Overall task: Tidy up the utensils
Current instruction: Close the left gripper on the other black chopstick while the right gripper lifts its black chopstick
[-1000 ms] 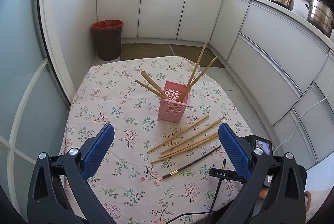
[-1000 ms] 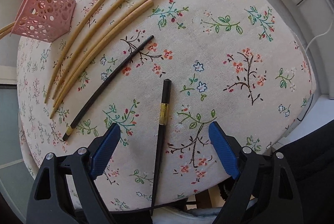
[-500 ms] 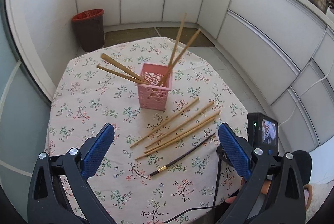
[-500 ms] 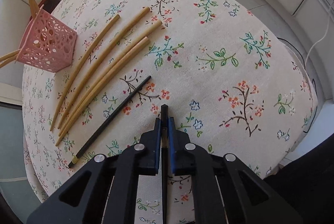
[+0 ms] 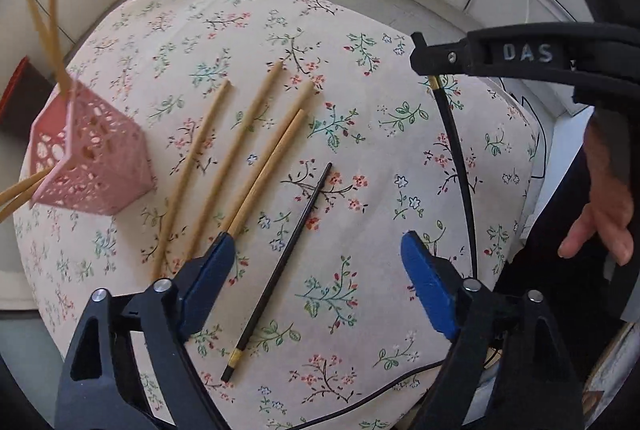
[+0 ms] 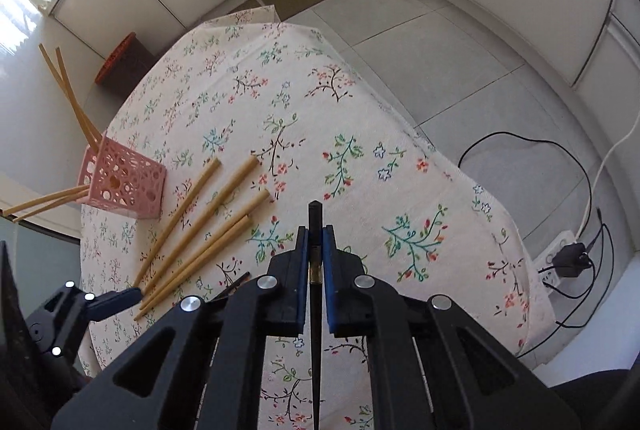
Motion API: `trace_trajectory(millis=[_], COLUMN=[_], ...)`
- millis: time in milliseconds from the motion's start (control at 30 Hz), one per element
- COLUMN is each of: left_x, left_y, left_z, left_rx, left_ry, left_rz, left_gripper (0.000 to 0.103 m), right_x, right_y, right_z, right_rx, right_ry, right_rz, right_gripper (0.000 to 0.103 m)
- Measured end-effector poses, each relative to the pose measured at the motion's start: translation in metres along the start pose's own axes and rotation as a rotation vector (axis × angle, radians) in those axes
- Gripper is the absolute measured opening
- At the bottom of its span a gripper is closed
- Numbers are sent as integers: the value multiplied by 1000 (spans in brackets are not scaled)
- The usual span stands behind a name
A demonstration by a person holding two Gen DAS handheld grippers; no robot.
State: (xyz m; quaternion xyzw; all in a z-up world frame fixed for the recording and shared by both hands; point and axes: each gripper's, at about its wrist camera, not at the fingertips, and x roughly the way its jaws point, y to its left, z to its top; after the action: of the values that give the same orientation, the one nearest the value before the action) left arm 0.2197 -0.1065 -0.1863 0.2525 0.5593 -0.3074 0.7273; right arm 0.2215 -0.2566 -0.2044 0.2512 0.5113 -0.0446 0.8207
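Note:
My right gripper (image 6: 315, 242) is shut on a black chopstick (image 6: 315, 213) and holds it above the floral tablecloth; it also shows in the left wrist view (image 5: 424, 55) with the chopstick (image 5: 454, 141) hanging below it. My left gripper (image 5: 316, 262) is open and low over the table, straddling a second black chopstick (image 5: 286, 258) that lies flat. Several bamboo chopsticks (image 5: 240, 153) lie loose to its left. A pink perforated holder (image 5: 86, 165) with several bamboo chopsticks stands at the left, also seen in the right wrist view (image 6: 124, 185).
The round table (image 6: 360, 133) has a floral cloth and drops off close on the near and right sides. A red-lined bin (image 6: 120, 65) stands on the floor behind. Cables and a power strip (image 6: 560, 258) lie on the floor at right. White cabinets ring the room.
My right gripper has lifted the black chopstick off the table. My left gripper has dropped low and forward, over the other black chopstick.

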Motion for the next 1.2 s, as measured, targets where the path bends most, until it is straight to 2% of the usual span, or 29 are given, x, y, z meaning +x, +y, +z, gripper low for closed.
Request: trace_trajectory(millis=[33, 100, 233, 333, 433, 600, 700, 800, 1000, 1200], left_x=[5, 16, 35, 49, 53, 50, 43, 20, -65, -144], left_y=[0, 2, 2, 0, -1, 12, 21, 27, 46, 43], left_z=[4, 13, 23, 26, 27, 23, 13, -4, -45, -54], left_rx=[1, 8, 32, 47, 54, 15, -27, -89, -302, -402], left_ry=[15, 50, 101, 141, 136, 104, 57, -23, -302, -491], left_rz=[-12, -38, -26, -19, -5, 15, 33, 51, 54, 100], left_gripper=[69, 56, 48, 35, 31, 9, 4, 3, 3, 3], right_x=[0, 2, 5, 5, 2, -3, -10, -23, -62, -112], right_y=[-4, -13, -22, -22, -22, -18, -12, -1, 38, 81], right_z=[1, 2, 3, 6, 5, 2, 0, -2, -6, -9], right_rx=[5, 22, 50, 56, 52, 38, 22, -8, -104, -225], right_ry=[-2, 6, 31, 31, 32, 27, 9, -18, -104, -204], right_rz=[6, 15, 40, 59, 73, 78, 82, 104, 155, 198], right_gripper=[7, 7, 7, 7, 7, 7, 7, 7, 7, 7])
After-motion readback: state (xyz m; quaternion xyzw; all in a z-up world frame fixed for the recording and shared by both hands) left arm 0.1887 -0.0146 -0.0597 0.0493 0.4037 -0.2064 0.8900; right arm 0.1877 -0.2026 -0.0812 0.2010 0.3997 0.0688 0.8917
